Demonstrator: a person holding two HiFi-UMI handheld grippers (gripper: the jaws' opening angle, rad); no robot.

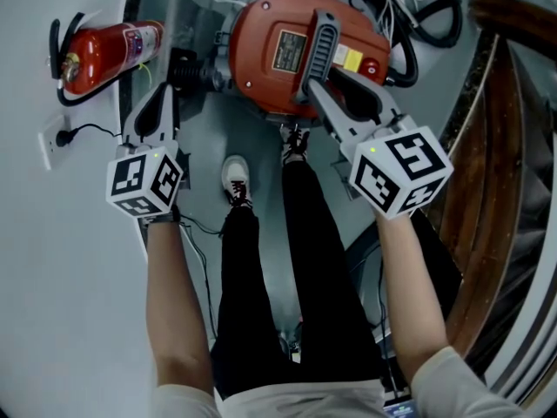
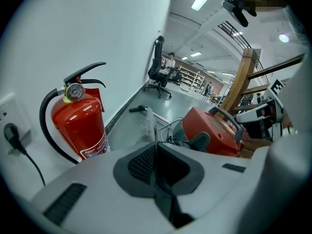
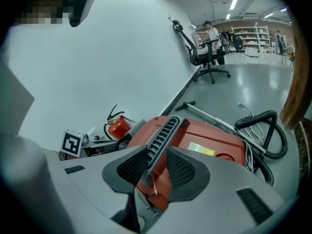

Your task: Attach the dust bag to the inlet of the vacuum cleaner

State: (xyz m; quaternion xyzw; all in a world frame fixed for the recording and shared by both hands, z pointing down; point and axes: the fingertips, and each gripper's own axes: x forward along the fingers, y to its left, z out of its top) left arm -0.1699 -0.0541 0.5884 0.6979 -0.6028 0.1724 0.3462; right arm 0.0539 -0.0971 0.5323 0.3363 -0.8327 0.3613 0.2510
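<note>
The red vacuum cleaner (image 1: 270, 55) (image 2: 209, 128) (image 3: 214, 143) lies on the grey floor just ahead of my feet. My right gripper (image 1: 324, 90) (image 3: 155, 157) is shut on the near end of its ribbed grey handle (image 1: 320, 37) (image 3: 163, 130). My left gripper (image 1: 165, 96) (image 2: 155, 147) sits to the vacuum's left, beside a black fitting (image 1: 184, 70). It is shut on a thin pale sheet seen edge-on, which looks like the dust bag (image 2: 149, 123) (image 1: 196, 24). The bag stands upright from the jaw line.
A red fire extinguisher (image 1: 104, 55) (image 2: 80, 126) (image 3: 117, 127) stands by the white wall, near a plugged wall socket (image 1: 54, 138). The black hose (image 1: 409, 16) (image 3: 263, 130) coils right of the vacuum. A wooden stair rail (image 1: 505, 146) runs along the right. An office chair (image 3: 207, 57) stands far off.
</note>
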